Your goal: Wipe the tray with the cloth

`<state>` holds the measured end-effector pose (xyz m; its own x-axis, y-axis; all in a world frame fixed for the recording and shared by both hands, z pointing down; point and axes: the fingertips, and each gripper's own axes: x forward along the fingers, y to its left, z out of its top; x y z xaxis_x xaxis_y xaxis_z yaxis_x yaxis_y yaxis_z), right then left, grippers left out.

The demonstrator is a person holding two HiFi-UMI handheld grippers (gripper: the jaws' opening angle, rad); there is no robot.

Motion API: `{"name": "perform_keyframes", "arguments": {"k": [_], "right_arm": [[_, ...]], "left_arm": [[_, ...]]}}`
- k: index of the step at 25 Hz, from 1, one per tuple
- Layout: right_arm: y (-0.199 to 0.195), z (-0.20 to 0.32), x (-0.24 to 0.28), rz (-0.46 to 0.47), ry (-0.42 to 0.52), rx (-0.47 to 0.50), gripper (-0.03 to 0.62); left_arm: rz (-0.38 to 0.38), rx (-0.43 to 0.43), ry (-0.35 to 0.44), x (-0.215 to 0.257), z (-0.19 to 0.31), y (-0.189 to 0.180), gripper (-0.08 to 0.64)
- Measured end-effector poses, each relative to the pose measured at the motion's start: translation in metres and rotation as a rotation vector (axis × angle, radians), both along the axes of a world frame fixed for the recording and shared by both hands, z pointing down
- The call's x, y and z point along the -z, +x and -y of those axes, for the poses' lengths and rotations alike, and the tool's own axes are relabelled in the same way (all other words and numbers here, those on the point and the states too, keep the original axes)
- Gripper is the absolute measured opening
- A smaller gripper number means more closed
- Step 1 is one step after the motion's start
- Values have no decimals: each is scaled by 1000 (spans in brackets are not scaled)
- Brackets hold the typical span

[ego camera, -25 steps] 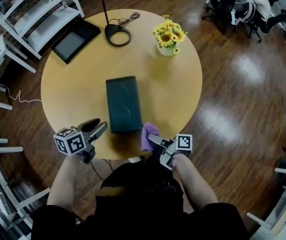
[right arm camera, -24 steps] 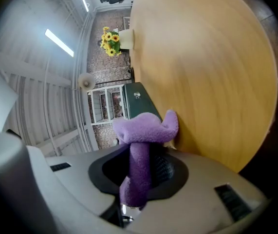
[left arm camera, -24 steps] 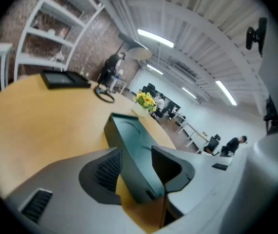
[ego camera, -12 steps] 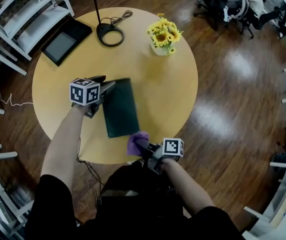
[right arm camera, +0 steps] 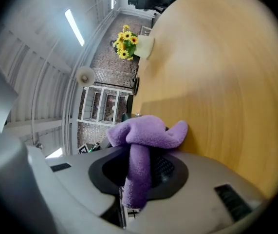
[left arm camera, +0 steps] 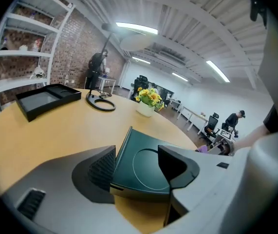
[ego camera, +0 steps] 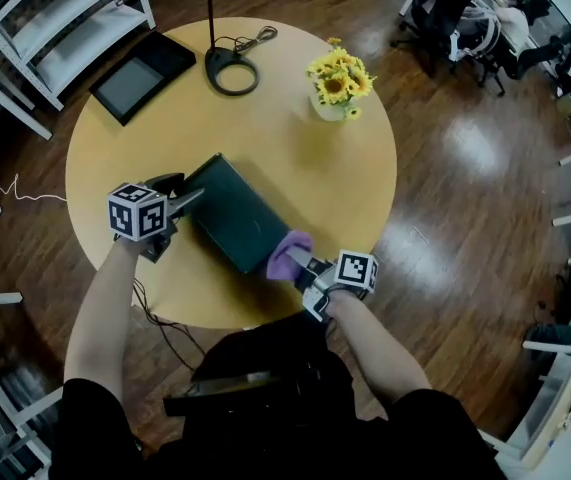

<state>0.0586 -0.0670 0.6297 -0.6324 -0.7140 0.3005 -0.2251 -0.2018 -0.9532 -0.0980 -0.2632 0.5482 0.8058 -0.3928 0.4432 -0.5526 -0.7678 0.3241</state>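
Observation:
A dark green rectangular tray [ego camera: 230, 218] lies askew on the round wooden table [ego camera: 340, 173]. My left gripper [ego camera: 187, 197] is at the tray's left corner. In the left gripper view that corner of the tray [left arm camera: 146, 160] sits between the jaws of the left gripper [left arm camera: 136, 156], which are opening and do not clearly press on it. My right gripper [ego camera: 303, 264] is shut on a purple cloth [ego camera: 287, 253] at the tray's near right end. The right gripper view shows the cloth [right arm camera: 143, 133] bunched over the jaws of that gripper [right arm camera: 141, 172].
A vase of sunflowers [ego camera: 337, 83] stands at the far right of the table. A black lamp base [ego camera: 233, 68] with its cable and a black flat tray [ego camera: 142, 76] lie at the far edge. White shelving [ego camera: 55, 23] stands beyond the table on the left.
The tray has turned from lengthwise to a slant. My left gripper went from the near edge to the tray's left corner. The right gripper with the cloth has come up to the tray's near end.

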Motion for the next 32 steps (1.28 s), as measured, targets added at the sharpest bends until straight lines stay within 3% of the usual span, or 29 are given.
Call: {"name": "perform_keyframes", "arguments": {"k": [4,9,17,25,32], "right_arm": [[17,35,0,-59,23,47,78],[33,87,5,-100,41,18,78],[40,149,7,-260,106,150,80],[26,110,12,-123,117,25,78],[-3,30,0,-42,91,41,78]], "left_arm": [[-7,58,-29,-3,-16,-27,265],[3,80,-64,-2,-48,-52,264],[-113,210,-134,-3,-94,-72,256],[-68,258,-58,-10,-91,-78,225],[-252,310,-214,-18,-69,-94,245]]}}
